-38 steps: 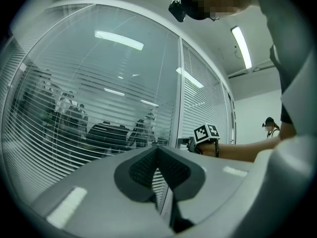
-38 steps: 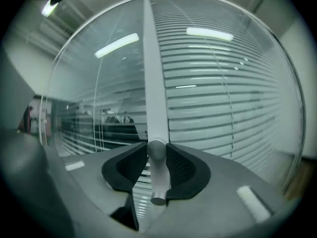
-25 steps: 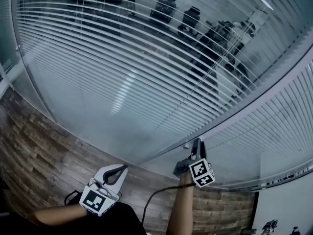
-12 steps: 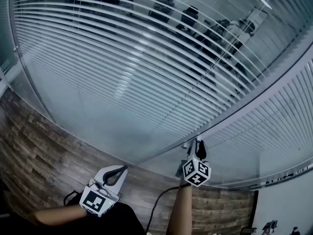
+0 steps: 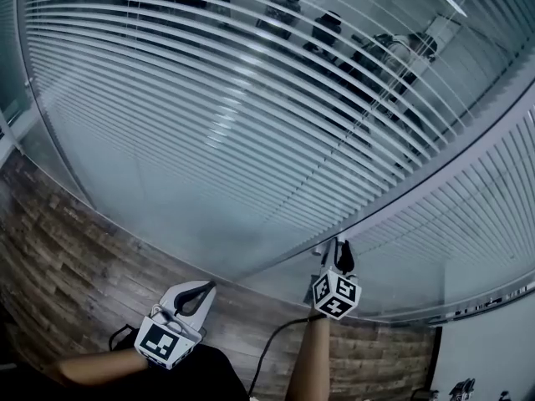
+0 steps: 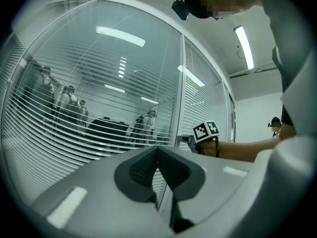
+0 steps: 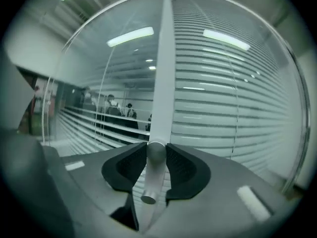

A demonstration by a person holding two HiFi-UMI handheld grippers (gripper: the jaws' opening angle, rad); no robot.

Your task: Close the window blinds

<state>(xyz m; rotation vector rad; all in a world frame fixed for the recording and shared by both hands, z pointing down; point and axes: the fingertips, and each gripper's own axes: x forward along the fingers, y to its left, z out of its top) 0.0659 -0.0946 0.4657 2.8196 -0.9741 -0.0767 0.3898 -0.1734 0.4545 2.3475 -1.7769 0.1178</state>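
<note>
Rolled about its own line since a second ago, right tool (image 7: 154, 157) pinching the short metal knob (image 7: 150, 180) of the blinds (image 5: 209, 124) low on the frame post (image 7: 162, 73), knob axis in line with the tool; left tool (image 6: 158, 157) pressed together, empty, farther from that post.

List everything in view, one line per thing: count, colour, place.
blinds: two panels, white, behind glass; the wider panel's slats stand open
frame post: one, white, between the two panels
tilt knob: one, grey, low on the post
people: several, dark, beyond the glass
floor: one, brown wood-look, below the window
cable: one, black, beside the right forearm
left gripper: one, grey, low over the floor, jaws together, empty
right gripper: one, grey, at the post, closed on the tilt knob
</note>
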